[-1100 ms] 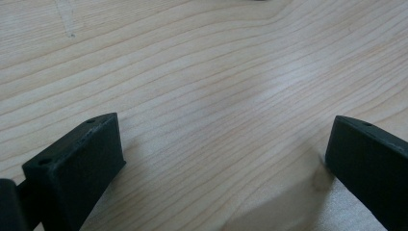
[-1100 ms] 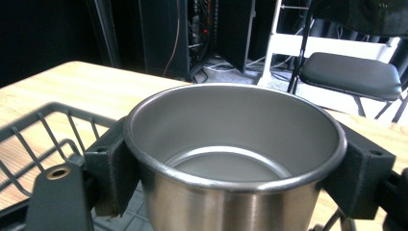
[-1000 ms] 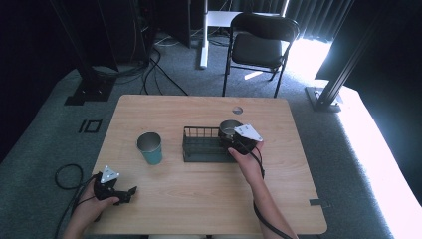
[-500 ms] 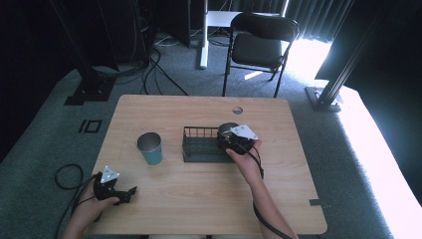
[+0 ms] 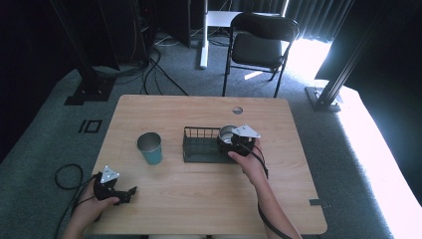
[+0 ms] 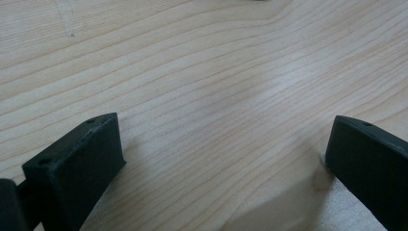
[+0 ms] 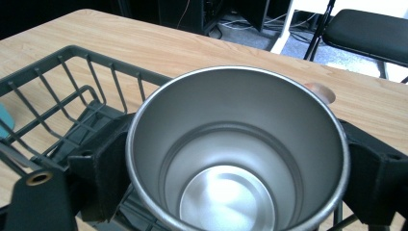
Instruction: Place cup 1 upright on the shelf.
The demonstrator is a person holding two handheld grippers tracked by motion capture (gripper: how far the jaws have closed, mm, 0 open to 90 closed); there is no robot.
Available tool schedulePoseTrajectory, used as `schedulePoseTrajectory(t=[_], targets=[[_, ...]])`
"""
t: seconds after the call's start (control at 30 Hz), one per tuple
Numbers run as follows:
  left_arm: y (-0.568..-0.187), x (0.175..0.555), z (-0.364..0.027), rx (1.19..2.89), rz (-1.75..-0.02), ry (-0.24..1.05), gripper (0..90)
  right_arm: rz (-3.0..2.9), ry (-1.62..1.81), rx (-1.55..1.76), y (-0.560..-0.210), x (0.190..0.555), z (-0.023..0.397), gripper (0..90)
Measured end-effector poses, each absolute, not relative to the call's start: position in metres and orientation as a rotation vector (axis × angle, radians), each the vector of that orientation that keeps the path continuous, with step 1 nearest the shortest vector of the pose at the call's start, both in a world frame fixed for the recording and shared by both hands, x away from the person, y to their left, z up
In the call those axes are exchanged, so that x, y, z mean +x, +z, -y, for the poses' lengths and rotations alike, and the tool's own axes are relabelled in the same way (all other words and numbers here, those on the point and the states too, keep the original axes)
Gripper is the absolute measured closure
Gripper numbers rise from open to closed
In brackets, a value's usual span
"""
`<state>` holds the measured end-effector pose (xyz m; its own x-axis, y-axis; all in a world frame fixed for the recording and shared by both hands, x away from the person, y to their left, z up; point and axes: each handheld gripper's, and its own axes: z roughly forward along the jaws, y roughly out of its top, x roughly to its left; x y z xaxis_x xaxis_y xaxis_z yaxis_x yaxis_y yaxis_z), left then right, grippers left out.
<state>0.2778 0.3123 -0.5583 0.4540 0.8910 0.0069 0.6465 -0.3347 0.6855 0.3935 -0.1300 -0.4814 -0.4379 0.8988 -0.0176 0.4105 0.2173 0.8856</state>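
From the high view, a light wooden rectangular table (image 5: 199, 199) stood on grey carpet, with a black folding chair (image 5: 261, 40) beyond its far edge. Near the table's middle sat a dark wire rectangular basket (image 5: 199, 147). Well to its left, apart from it, a teal cup with a metal-coloured inside (image 5: 150, 148) stood upright. The right gripper (image 5: 234, 142) was at the basket's right end, held by the person's right hand (image 5: 249, 167), and a shiny steel cup (image 5: 228, 134) sat between its jaws over that end of the basket. The left gripper (image 5: 127, 193) lay low at the table's near left corner, held by the left hand (image 5: 89, 206), well apart from the teal cup and the basket.

In the left gripper view, the two black jaws stood wide apart — one at each lower corner — with bare wood grain of the table (image 6: 207, 96) between them and nothing in their grasp.

In the right gripper view, the steel cup (image 7: 235, 159) was upright, its open mouth toward the camera and its inside empty. The black jaws pressed against its wall on either side, gripping it. The cup was inside the wire basket (image 7: 57, 91) — its base hidden, so whether it touched the basket floor could not be told. The chair (image 7: 370, 29) showed past the table edge.
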Motion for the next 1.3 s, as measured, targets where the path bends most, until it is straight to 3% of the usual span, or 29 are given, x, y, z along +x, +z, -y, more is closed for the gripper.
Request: schedulePoseTrajectory(t=[1.3], targets=[[-0.558, 0.278, -0.312, 2.093, -1.278, 0.515, 0.4, -1.967, 1.276, 1.133, -0.486, 0.339, 0.180, 12.9]])
